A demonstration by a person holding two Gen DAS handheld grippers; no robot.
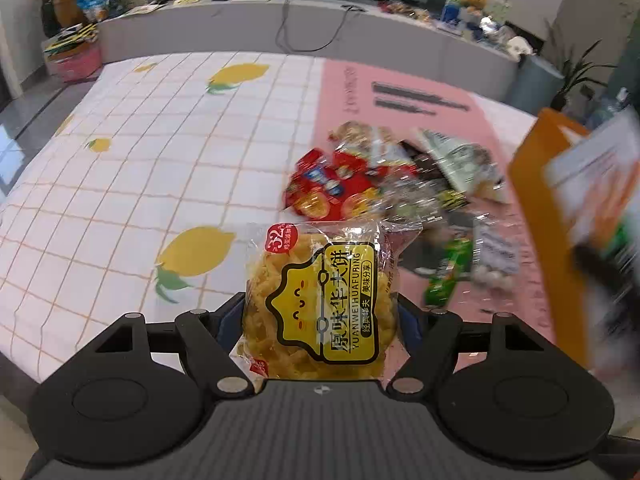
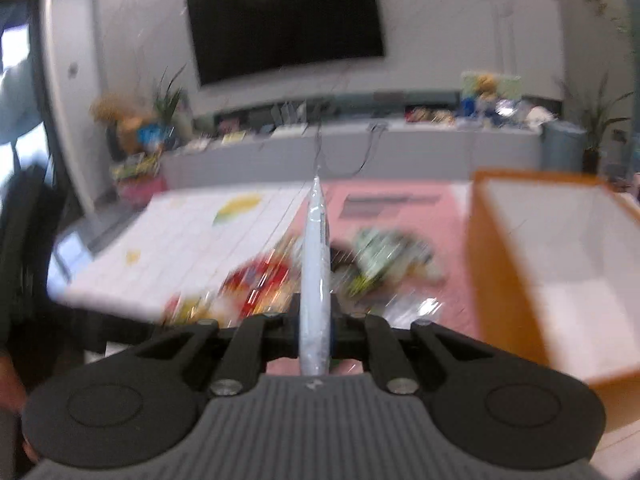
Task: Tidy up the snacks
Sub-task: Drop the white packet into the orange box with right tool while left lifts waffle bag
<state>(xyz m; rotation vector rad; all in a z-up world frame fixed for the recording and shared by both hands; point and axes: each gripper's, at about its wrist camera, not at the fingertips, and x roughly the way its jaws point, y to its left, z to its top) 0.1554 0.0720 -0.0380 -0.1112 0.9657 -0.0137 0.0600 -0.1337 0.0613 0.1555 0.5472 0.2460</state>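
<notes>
My left gripper [image 1: 320, 312] is shut on a yellow waffle-cake packet [image 1: 320, 300] and holds it above the table. A pile of snack packets [image 1: 384, 184] lies on the pink mat beyond it; the pile also shows blurred in the right wrist view [image 2: 320, 276]. An orange box [image 1: 536, 200] stands at the right; in the right wrist view its white inside [image 2: 560, 264] is open and looks empty. My right gripper [image 2: 315, 332] is shut on a thin white packet [image 2: 316, 280] seen edge-on, left of the box.
A lemon-print checked cloth [image 1: 160, 160] covers the table's left half and a pink mat [image 1: 400, 92] the right. A grey low cabinet [image 1: 280, 28] with clutter runs behind. A black TV [image 2: 284, 20] hangs on the wall. A person's arm [image 2: 20, 240] is at the left.
</notes>
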